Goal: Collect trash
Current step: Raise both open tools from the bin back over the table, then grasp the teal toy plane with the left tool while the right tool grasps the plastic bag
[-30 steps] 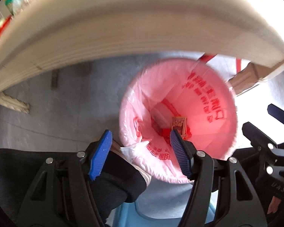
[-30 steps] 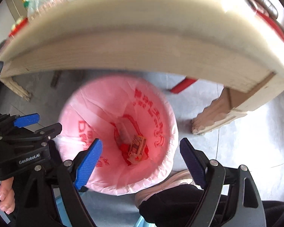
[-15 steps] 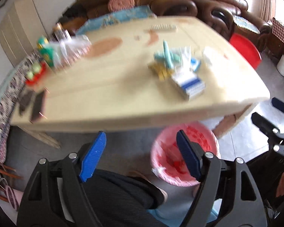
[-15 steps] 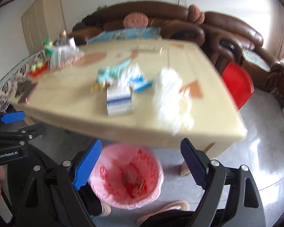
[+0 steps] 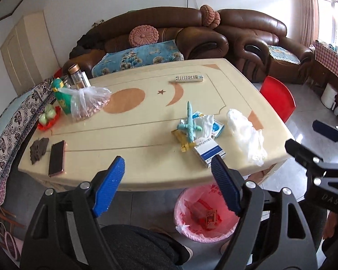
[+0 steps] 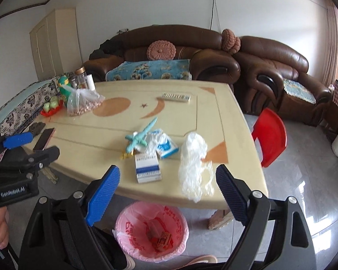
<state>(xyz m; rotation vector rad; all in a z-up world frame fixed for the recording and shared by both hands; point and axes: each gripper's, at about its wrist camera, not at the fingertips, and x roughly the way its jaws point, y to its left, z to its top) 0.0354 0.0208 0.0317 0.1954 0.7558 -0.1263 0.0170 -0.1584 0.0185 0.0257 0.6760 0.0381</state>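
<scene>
You are holding both tongs above the near edge of the cream table [image 5: 146, 135], and the trash is lying just ahead of them. The crumpled clear plastic bag [image 6: 195, 166] is sitting near the table's front right corner, in line with the gap of your right gripper [image 6: 166, 195] and a little beyond its tips. The blue and white box [image 6: 147, 167] is lying just left of that bag, with a torn blue wrapper [image 6: 165, 145] and a teal toy plane [image 6: 139, 138] behind it. Your left gripper [image 5: 169, 184] is hovering over the table's front edge, the same box [image 5: 208, 151] sitting close by its right finger. Both tongs are spread wide, gripping nothing and touching nothing. The pink-lined trash bin [image 6: 151, 231] is standing on the floor under the table edge, below the right gripper, with scraps already lying inside.
</scene>
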